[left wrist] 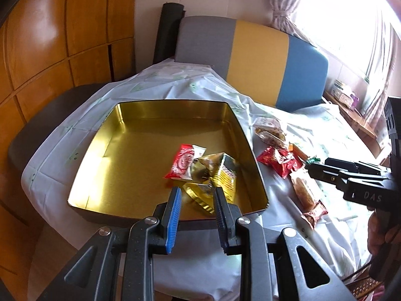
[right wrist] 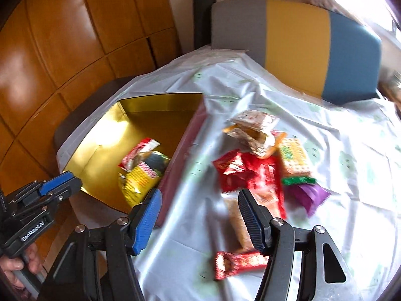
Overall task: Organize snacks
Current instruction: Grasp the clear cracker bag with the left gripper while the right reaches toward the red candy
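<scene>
A gold tin lies open on the white cloth and holds a red packet and several gold and yellow packets. My left gripper is open and empty above the tin's near wall. More snacks lie right of the tin: red packets, a purple packet, a tan bar and a red bar. My right gripper is open and empty above the tan bar. The tin also shows in the right wrist view.
A white tablecloth covers the table. A grey, yellow and blue chair back stands at the far side. Wooden cabinet doors are on the left. A window with curtains is on the right.
</scene>
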A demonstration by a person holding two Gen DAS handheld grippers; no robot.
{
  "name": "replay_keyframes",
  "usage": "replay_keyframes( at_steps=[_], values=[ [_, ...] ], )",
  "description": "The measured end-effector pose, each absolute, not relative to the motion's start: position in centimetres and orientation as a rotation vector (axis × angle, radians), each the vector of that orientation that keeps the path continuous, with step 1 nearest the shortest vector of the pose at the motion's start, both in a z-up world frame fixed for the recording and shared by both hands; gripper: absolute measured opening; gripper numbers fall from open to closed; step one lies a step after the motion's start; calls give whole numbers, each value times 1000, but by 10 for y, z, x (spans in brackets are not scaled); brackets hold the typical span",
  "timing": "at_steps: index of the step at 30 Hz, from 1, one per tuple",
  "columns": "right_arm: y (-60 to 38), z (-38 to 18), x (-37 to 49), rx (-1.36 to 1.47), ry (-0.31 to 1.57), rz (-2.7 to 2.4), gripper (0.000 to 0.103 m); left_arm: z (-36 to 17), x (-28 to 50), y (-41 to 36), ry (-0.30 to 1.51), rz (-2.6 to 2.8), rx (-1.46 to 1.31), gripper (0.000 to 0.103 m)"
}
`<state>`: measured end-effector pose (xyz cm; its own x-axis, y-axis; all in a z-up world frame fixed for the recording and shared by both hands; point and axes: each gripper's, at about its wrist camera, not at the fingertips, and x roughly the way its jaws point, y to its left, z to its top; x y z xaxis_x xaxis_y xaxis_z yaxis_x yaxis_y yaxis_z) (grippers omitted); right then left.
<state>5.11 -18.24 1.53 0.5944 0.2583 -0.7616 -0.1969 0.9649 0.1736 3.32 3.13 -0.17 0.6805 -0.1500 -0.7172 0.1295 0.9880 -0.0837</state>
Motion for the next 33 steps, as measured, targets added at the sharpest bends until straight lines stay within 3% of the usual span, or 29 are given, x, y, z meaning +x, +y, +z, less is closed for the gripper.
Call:
replay_keyframes(
  at_steps=[10, 14, 25, 33],
  values=[
    [-238, 16, 39, 69, 884, 158, 65, -1, 26, 0, 809, -211, 56, 27],
    [-268, 18, 36, 63, 881, 96, 71, -2, 23, -14, 811, -234, 90, 27],
    [-363, 13, 32, 17, 878, -120, 75, -8, 19, -55, 840, -322, 171, 27],
    [-429, -1, 30, 246, 890, -235, 76, -17, 22, -100, 914, -456, 187, 27]
  ],
)
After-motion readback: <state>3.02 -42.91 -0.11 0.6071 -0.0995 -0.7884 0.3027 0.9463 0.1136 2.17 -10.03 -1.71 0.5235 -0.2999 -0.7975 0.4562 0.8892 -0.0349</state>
